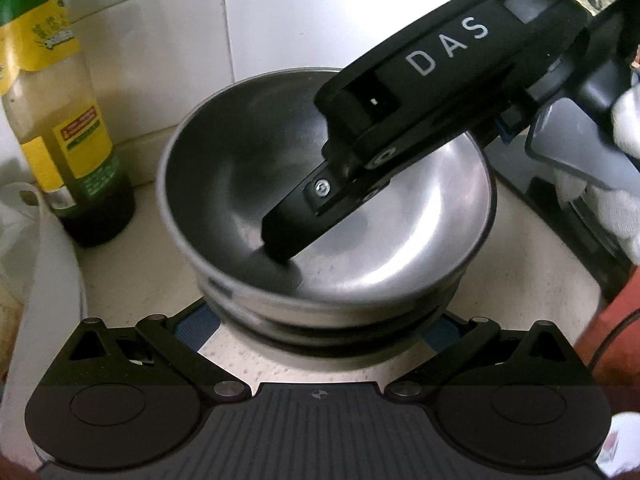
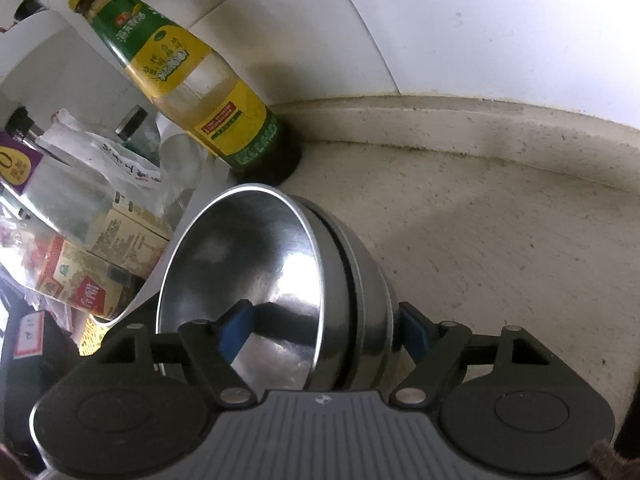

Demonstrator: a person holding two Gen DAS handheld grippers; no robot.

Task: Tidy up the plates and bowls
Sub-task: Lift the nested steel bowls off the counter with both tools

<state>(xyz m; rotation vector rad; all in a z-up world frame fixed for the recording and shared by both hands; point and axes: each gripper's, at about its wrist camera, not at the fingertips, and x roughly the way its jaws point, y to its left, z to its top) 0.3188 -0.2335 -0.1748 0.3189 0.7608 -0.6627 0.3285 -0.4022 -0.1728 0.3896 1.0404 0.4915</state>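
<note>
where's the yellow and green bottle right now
The bottle stands on the counter in the tiled corner, at the left of both wrist views, just behind and left of the stacked steel bowls.

A tall sauce bottle point(image 2: 188, 80) with a yellow cap and a green and yellow label stands in the corner of the speckled cream desk point(image 2: 500, 240), ahead and left of the tool, against the white tiled wall point(image 2: 480, 20). Further left lie a crumpled printed plastic bag point(image 2: 120, 160), a clear container with a purple label point(image 2: 44, 184), and a red and cream carton point(image 2: 84, 284).
</note>
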